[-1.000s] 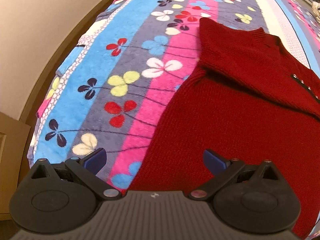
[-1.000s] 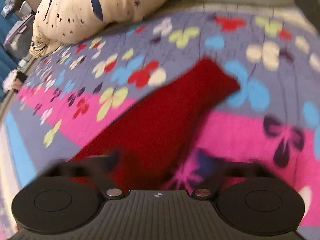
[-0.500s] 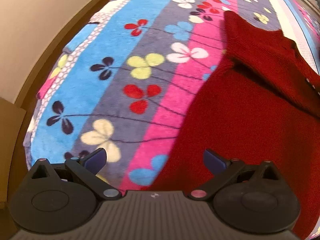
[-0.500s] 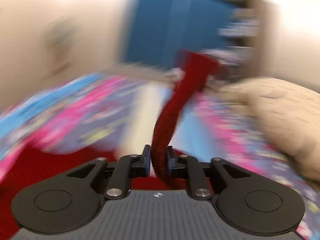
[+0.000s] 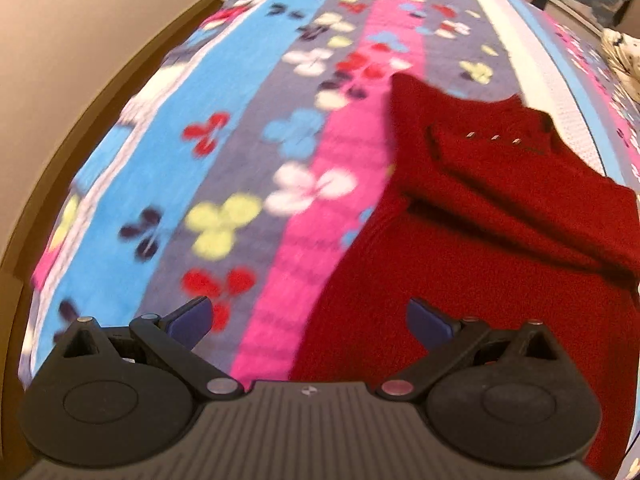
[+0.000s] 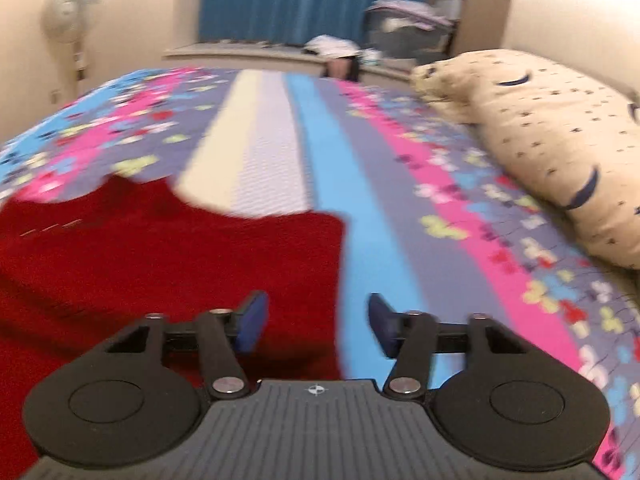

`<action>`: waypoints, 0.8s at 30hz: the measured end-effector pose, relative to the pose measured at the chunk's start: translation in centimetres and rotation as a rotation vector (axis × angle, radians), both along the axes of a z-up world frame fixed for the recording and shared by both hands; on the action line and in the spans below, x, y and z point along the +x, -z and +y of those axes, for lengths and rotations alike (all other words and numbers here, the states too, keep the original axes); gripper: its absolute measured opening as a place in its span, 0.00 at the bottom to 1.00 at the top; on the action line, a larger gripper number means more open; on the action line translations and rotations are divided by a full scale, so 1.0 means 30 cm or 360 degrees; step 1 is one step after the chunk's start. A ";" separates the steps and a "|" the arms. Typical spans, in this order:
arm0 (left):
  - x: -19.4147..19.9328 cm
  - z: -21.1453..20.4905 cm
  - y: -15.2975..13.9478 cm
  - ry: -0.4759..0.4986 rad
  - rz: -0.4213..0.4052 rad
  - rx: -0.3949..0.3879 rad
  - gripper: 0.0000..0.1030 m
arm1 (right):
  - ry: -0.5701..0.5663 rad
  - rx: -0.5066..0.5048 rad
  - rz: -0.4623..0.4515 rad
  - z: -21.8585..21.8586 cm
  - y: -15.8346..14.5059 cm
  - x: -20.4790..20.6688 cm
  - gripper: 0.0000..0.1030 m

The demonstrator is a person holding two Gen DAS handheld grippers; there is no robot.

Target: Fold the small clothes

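Note:
A small red knit sweater (image 5: 480, 232) lies flat on the flowered striped blanket (image 5: 240, 140), with a sleeve folded across its chest. My left gripper (image 5: 308, 320) is open and empty, hovering over the sweater's left edge near the hem. In the right wrist view the sweater (image 6: 160, 256) fills the lower left. My right gripper (image 6: 316, 324) is open and empty above the sweater's right edge, its left finger over red knit, its right finger over the blue stripe.
A cream star-print pillow (image 6: 552, 136) lies at the right of the bed. A wooden bed frame and wall (image 5: 60, 80) run along the left. A fan (image 6: 68, 20), blue curtain (image 6: 300, 0) and cluttered shelf stand beyond the bed.
My right gripper, shut on a sleeve half a second ago, has let it go and now is open; the sleeve lies folded across the sweater. The left gripper shifted a little, still open.

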State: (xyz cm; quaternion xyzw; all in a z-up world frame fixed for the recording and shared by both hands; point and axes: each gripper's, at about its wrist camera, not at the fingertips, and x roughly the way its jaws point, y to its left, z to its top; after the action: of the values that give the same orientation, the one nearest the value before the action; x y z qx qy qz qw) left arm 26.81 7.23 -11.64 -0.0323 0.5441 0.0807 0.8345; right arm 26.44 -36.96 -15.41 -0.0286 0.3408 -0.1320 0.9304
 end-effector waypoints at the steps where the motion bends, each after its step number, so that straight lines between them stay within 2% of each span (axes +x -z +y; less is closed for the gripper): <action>1: 0.022 -0.014 0.001 0.0010 -0.0012 0.0002 1.00 | 0.0015 -0.0003 0.0015 -0.031 0.006 0.039 0.21; 4: 0.078 -0.037 0.037 0.0017 -0.0007 0.0006 1.00 | 0.0042 0.0045 0.0090 -0.077 0.071 0.143 0.21; 6: 0.101 -0.047 0.082 0.0047 0.0022 0.0035 1.00 | -0.0030 0.0082 0.0334 -0.088 0.185 0.190 0.19; 8: 0.100 -0.053 0.126 0.0085 0.0035 0.0109 1.00 | -0.0119 -0.0158 0.0268 -0.018 0.217 0.192 0.20; 9: 0.092 -0.053 0.141 0.0101 0.0038 0.0145 1.00 | -0.0136 -0.0214 0.0259 -0.005 0.208 0.180 0.21; 10: 0.076 -0.050 0.151 0.0116 0.0034 0.0168 1.00 | -0.0116 -0.0177 0.0238 -0.002 0.175 0.154 0.27; 11: 0.056 -0.045 0.159 0.0134 0.0032 0.0177 1.00 | -0.0102 -0.0067 0.0217 -0.007 0.142 0.116 0.40; 13: 0.004 -0.028 0.167 0.0162 0.0047 0.0161 1.00 | -0.0063 0.0223 0.0140 -0.040 0.059 -0.014 0.60; 16: -0.116 -0.008 0.147 0.0196 0.0074 0.0105 1.00 | -0.0042 0.0427 0.0126 -0.035 -0.026 -0.242 0.63; 20: -0.325 -0.035 0.081 0.0296 0.0094 0.0083 1.00 | -0.0171 0.0431 0.0184 0.106 -0.138 -0.587 0.74; 24: -0.503 -0.051 0.013 0.0320 0.0061 0.0080 1.00 | -0.0272 0.0354 0.0190 0.249 -0.219 -0.823 0.78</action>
State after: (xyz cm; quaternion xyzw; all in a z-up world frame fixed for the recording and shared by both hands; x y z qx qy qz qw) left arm 11.71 5.69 -12.02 0.0452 0.5583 0.0107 0.8283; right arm 1.75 -29.50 -8.83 0.0379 0.4044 -0.0117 0.9137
